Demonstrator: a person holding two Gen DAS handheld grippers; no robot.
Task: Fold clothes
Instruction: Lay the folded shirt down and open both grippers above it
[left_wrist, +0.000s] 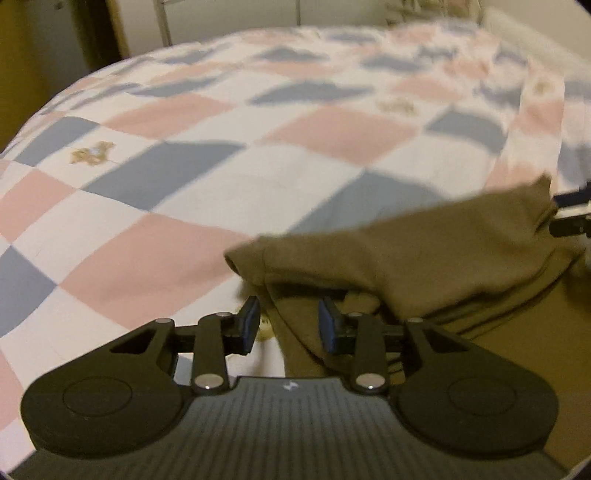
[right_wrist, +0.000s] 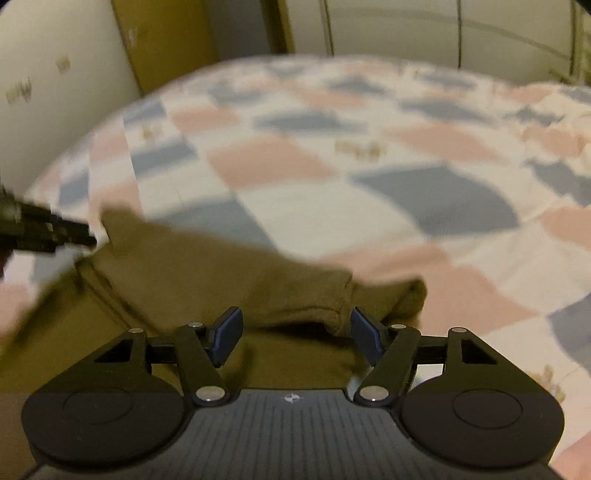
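Done: we see the olive garment (left_wrist: 424, 243) partly folded on the bed (left_wrist: 184, 166).
Left: we judge more folds.
Tongs: left tongs (left_wrist: 290, 325), right tongs (right_wrist: 297, 334) both gape, empty.

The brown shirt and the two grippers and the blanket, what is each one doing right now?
Brown shirt: lying on the bed, partly folded over itself, held by neither gripper.
Left gripper: open, over the shirt's edge.
Right gripper: open, fingers either side of a sleeve cuff.
Checked blanket: spread over the bed, a bit rumpled at the far end.
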